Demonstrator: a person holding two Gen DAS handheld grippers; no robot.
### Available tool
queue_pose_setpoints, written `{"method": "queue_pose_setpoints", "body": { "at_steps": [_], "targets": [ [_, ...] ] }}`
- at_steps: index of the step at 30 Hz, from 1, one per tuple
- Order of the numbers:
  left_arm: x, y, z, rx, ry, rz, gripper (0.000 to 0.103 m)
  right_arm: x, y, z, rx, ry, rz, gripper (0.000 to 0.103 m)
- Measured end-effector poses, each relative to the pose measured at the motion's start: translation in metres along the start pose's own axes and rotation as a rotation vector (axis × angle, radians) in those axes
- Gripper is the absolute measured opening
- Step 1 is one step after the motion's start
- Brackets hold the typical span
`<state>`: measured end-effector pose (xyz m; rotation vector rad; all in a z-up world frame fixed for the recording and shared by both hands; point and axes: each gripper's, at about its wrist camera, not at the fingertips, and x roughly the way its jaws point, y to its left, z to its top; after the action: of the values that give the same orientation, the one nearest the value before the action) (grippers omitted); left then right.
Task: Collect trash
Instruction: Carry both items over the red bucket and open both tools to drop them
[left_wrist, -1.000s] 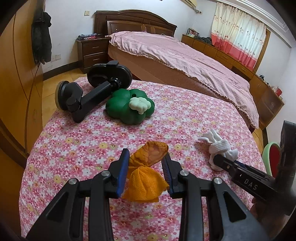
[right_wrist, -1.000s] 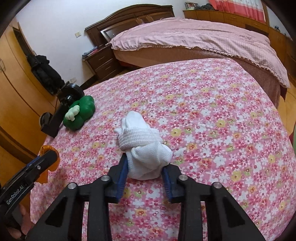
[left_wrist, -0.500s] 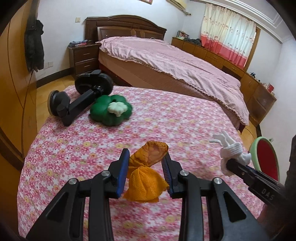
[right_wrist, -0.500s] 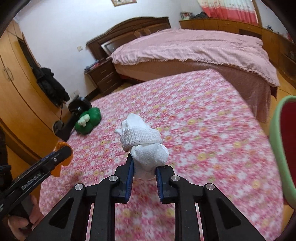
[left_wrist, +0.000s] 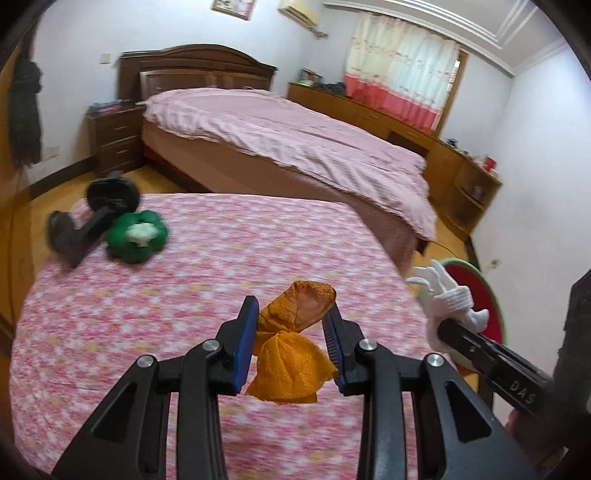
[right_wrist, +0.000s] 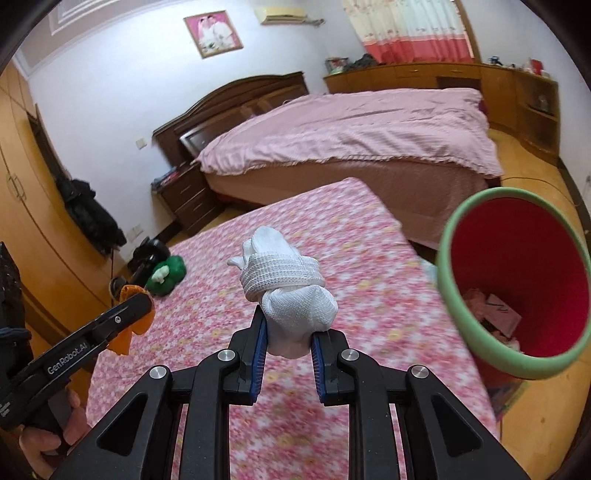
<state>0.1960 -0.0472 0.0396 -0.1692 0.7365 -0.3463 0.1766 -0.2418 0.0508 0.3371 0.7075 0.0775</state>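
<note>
My left gripper (left_wrist: 291, 321) is shut on a crumpled orange wrapper (left_wrist: 293, 347) and holds it above the floral table (left_wrist: 221, 266). My right gripper (right_wrist: 287, 325) is shut on a balled white glove (right_wrist: 291, 288), also lifted off the table. The glove also shows in the left wrist view (left_wrist: 448, 299), and the orange wrapper in the right wrist view (right_wrist: 131, 325). A red bin with a green rim (right_wrist: 461, 317) stands beyond the table's right edge, with scraps at its bottom. It also shows behind the glove in the left wrist view (left_wrist: 493, 306).
A green clover-shaped toy (left_wrist: 136, 242) and a black phone mount (left_wrist: 92, 221) lie at the table's far left. A bed with a pink cover (left_wrist: 295, 147) stands behind the table. A wooden wardrobe (right_wrist: 33, 221) is on the left.
Both grippers have risen off the table with their loads. The right gripper closed tighter on the glove and swung right, bringing the red bin into view.
</note>
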Motion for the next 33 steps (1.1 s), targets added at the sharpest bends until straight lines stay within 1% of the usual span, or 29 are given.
{"method": "queue_pose_setpoints", "body": {
  "at_steps": [6, 9, 17, 28, 33],
  "targets": [
    [0.004, -0.037, 0.001, 0.056, 0.022, -0.069, 0.035, -0.024, -0.028, -0.002, 0.056, -0.039, -0.039, 0.021],
    [0.008, -0.055, 0.000, 0.083, 0.027, -0.091, 0.035, -0.034, -0.047, -0.003, 0.095, -0.057, -0.060, 0.021],
    [0.032, -0.110, -0.003, 0.170, 0.040, -0.174, 0.035, -0.051, -0.099, -0.003, 0.190, -0.087, -0.123, 0.021],
    [0.076, -0.177, -0.011, 0.260, 0.097, -0.258, 0.035, -0.057, -0.159, -0.007, 0.291, -0.092, -0.193, 0.023],
    [0.093, -0.197, -0.018, 0.300, 0.127, -0.282, 0.035, -0.055, -0.181, -0.009, 0.324, -0.083, -0.215, 0.024]
  ]
}}
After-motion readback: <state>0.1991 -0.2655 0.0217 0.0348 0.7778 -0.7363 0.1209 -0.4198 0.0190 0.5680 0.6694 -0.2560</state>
